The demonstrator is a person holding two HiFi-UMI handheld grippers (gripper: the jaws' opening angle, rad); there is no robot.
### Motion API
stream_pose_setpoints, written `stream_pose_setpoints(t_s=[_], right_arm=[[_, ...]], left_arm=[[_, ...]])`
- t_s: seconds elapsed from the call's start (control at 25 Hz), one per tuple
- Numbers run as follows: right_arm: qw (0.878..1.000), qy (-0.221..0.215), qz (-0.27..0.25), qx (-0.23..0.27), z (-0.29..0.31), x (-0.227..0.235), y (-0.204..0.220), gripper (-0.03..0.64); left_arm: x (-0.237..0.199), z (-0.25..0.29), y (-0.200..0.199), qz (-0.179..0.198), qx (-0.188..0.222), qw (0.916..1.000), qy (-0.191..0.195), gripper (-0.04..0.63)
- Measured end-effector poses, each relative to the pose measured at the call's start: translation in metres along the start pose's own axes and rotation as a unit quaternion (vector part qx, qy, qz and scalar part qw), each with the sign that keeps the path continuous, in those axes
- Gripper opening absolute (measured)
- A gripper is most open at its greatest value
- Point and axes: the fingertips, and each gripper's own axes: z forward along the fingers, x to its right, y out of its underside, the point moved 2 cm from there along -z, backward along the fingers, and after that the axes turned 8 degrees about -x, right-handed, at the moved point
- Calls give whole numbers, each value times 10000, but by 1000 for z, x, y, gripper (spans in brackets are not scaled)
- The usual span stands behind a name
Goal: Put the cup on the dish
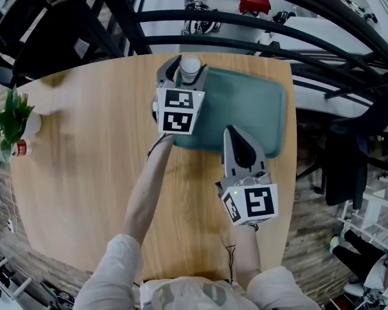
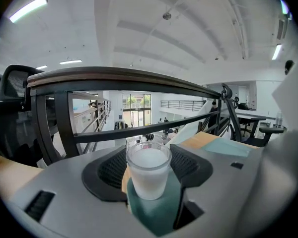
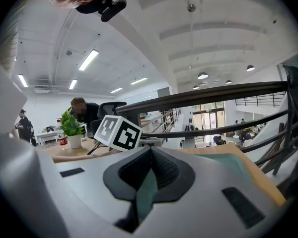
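Wood counter (image 1: 84, 173) has lots of bare room to the left of the left gripper (image 1: 186, 75), and a dark railing (image 1: 258, 24) runs past its far edge. That gripper's jaws squeeze the white cup (image 2: 148, 170) between them, over the far left corner of the green dish (image 1: 252, 108). Only the left gripper view shows green under the cup. The right gripper (image 1: 234, 133) is over the dish's near edge, jaws together, holding nothing.
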Motion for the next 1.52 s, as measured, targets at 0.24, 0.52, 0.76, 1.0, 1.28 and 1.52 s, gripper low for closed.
stream_pose_setpoints(t_s=[0.24, 0.52, 0.76, 1.0, 1.28, 1.52], right_arm=[[9997, 34, -70, 212, -18, -4, -22, 17], [9985, 134, -172, 509, -50, -15, -57, 17], [9952, 215, -283, 911, -86, -38, -94, 17], [9924, 196, -251, 1184, -121, -61, -116, 17], [9882, 5, -437, 1470, -158, -96, -135, 17], [9794, 136, -1104, 1684, -202, -124, -148, 17]], left_arm=[[5, -17, 0, -73, -171, 9998, -93, 273], [21, -73, -38, -79, 218, 9997, -102, 273], [31, -161, -78, -86, 777, 9964, -319, 252], [49, -274, -92, -105, 1468, 9875, -568, 181], [35, -399, -110, 54, 2305, 9665, -1126, 15], [62, -484, -106, -81, 2721, 9532, -1316, 8]])
